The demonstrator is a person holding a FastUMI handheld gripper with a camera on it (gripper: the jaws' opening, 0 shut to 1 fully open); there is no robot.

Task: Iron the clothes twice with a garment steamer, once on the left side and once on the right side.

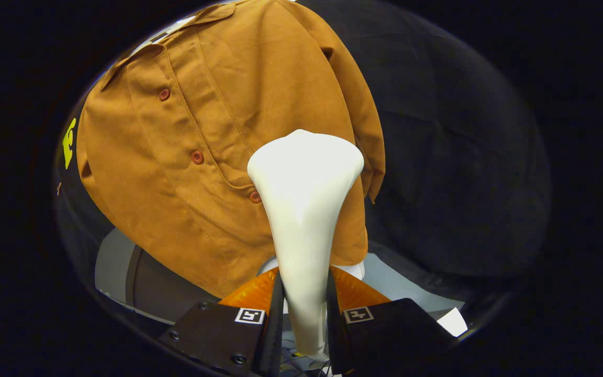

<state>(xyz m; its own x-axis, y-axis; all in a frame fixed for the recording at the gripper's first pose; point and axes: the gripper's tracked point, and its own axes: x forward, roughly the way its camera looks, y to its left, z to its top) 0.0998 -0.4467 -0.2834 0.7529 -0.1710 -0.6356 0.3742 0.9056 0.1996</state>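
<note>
Hand-held gripper (304, 298): closed narrow on the handle of the steamer; both fingers press its sides, one at each flank.
Steamer (304, 209): white, held upright between the fingers, its wide head flaring out beyond them toward 12 o'clock.
Reason for grip: the clamp sits low on the slim handle, which likely leaves the head free to be steered across cloth without the fingers touching the fabric.
Shirt (202, 157): brown, buttoned, hanging beyond the fingers from 10 o'clock to 1 o'clock; the collar is at the top, the hem hangs just above the fingers.
Head-to-shirt relation: the head overlaps the lower front panel beside the button strip (197, 157); whether it touches the cloth cannot be told.
Reason for placement: the shirt hangs open-faced toward the steamer, so each half of the front is reachable in one vertical pass.
Task stage (judgement): one side pass appears to be in hand; which pass cannot be told.
Sleeve (364, 131): hangs at 1 o'clock of the head, along the shirt's edge; it may fold under a pass on that side.
Buttons: a row runs down the strip; the lowest sits just beside the head and could snag it.
Surroundings: pale surface (401, 283) below the hem; dark cloth wall (464, 157) at 3 o'clock.
</note>
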